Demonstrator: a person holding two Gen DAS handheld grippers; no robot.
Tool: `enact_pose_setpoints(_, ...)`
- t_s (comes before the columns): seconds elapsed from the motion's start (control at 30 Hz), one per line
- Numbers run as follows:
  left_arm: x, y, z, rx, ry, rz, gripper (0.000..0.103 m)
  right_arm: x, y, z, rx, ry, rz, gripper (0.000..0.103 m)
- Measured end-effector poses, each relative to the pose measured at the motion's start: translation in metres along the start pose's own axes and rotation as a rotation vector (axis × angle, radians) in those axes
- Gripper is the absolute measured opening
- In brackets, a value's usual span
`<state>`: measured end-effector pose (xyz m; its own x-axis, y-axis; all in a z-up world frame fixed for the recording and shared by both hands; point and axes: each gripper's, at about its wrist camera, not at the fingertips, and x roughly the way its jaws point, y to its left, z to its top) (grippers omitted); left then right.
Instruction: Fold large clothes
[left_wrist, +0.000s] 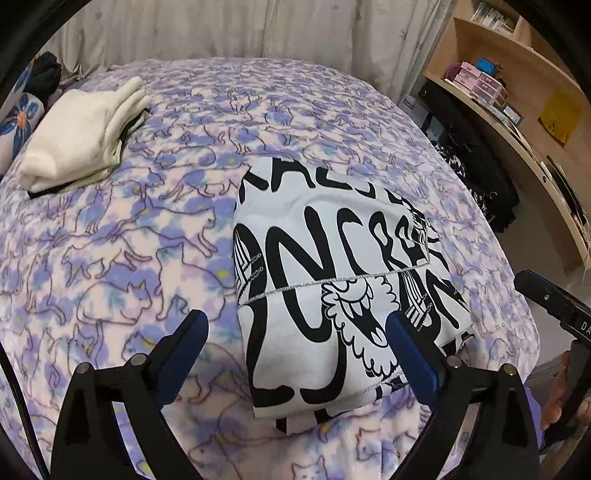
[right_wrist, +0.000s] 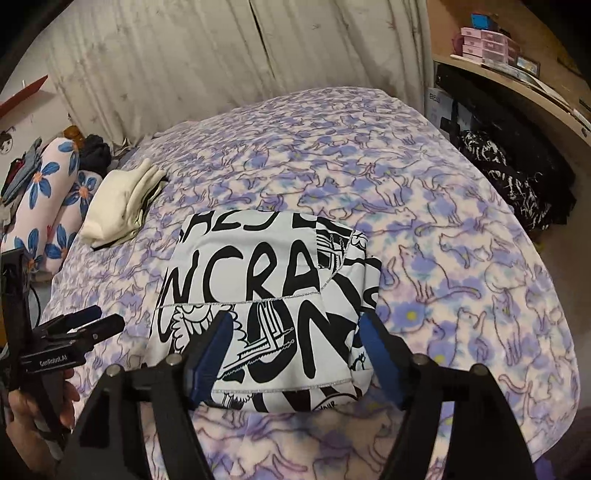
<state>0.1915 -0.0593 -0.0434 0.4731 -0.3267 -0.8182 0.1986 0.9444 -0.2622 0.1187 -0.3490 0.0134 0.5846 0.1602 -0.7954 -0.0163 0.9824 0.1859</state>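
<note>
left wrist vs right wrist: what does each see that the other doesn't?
Left wrist only: the yellow bag on the shelf.
Right wrist only: the red object at the far left wall.
Both: the folded black-and-white garment on the cat-print blanket, the cream folded stack, the flowered pillow, the pink boxes, and both grippers open, holding nothing.

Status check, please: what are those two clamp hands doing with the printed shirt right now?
Left gripper and right gripper: jaws open, holding nothing. Black-and-white lettered garment lies folded on the cat-print blanket. Folded cream garment sits well clear.
</note>
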Motion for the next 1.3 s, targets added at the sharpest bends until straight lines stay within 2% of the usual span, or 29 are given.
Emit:
enact_pose_setpoints(0.13, 0.018, 0.003, -0.001, -0.032, 0.069, -0.059, 0.096, 0.015, -0.011, 0.001, 0.020, 0.052, -0.005, 0.073)
enact_pose_setpoints(0.27, 0.050, 0.014, -0.006, -0.105, 0.144, -0.084, 0.096, 0.044, -0.034, -0.002, 0.083, 0.126, 0.030, 0.077)
enact_pose_setpoints(0.4, 0.082, 0.025, -0.012, -0.181, 0.213, -0.164, 0.096, 0.081, -0.065, -0.009, 0.165, 0.197, 0.055, 0.077)
enact_pose_setpoints(0.6, 0.111, 0.028, -0.014, -0.171, 0.220, -0.148, 0.098, 0.137, -0.109, -0.020, 0.309, 0.291, 0.177, 0.077)
enact_pose_setpoints(0.8, 0.149, 0.039, -0.012, -0.250, 0.293, -0.287, 0.103, 0.175, -0.121, -0.025, 0.354, 0.304, 0.370, 0.077)
enact_pose_setpoints(0.9, 0.160, 0.038, -0.010, -0.240, 0.304, -0.319, 0.103, 0.190, -0.122, -0.022, 0.348, 0.312, 0.418, 0.077)
enact_pose_setpoints(0.97, 0.165, 0.037, -0.008, -0.231, 0.315, -0.328, 0.103, 0.193, -0.119, -0.020, 0.337, 0.297, 0.418, 0.077)
enact_pose_setpoints(1.07, 0.171, 0.036, -0.007, -0.238, 0.335, -0.341, 0.103, 0.194, -0.106, -0.020, 0.301, 0.273, 0.355, 0.075)
enact_pose_setpoints(1.2, 0.169, 0.026, -0.004, -0.236, 0.314, -0.307, 0.103, 0.186, -0.092, -0.019, 0.271, 0.234, 0.313, 0.059)
enact_pose_setpoints(1.27, 0.166, 0.019, -0.003, -0.225, 0.275, -0.280, 0.098, 0.182, -0.089, -0.018, 0.264, 0.220, 0.301, 0.050)
enact_pose_setpoints(1.3, 0.161, 0.013, -0.003, -0.209, 0.251, -0.260, 0.091, 0.178, -0.085, -0.018, 0.260, 0.208, 0.290, 0.047)
